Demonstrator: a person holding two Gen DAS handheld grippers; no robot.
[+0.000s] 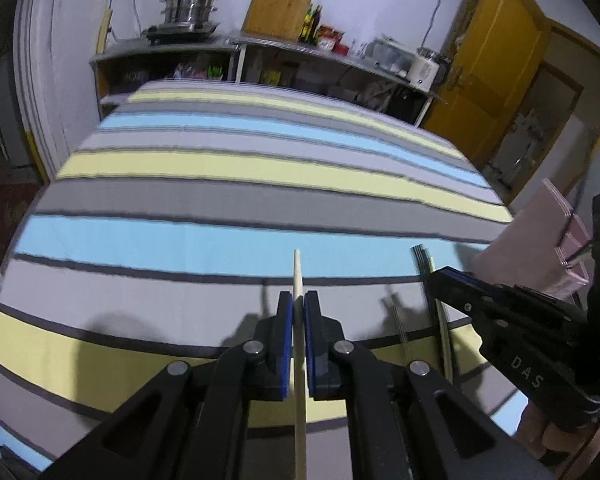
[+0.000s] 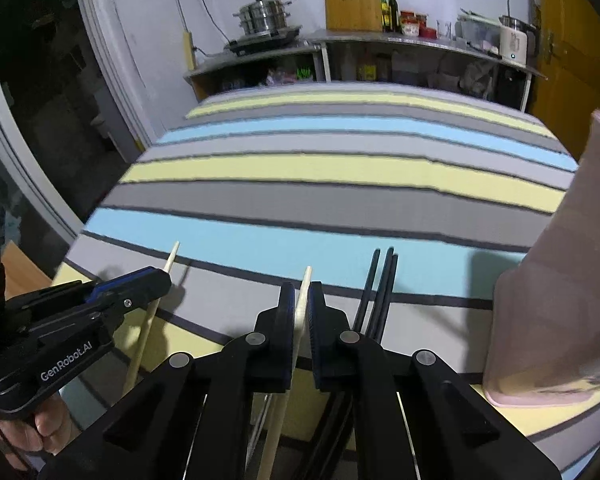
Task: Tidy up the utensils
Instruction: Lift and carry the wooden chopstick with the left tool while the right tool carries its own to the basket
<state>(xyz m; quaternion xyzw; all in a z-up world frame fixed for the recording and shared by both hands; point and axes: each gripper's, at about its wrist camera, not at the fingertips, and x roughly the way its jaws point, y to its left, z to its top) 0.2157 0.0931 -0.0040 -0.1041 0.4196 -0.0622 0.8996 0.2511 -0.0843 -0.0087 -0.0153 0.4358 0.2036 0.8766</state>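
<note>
left tongs (image 1: 299,312): pinching a pale wooden chopstick (image 1: 298,276), tip jutting past the pads | right tongs (image 2: 300,300): pinching a second pale chopstick (image 2: 306,284) | black chopsticks (image 2: 384,280): lying on the striped surface (image 2: 300,200) just right of right tongs | pink holder (image 2: 560,300): further right

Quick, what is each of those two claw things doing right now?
Left gripper: closed on a pale chopstick.
Right gripper: closed on another pale chopstick.
</note>
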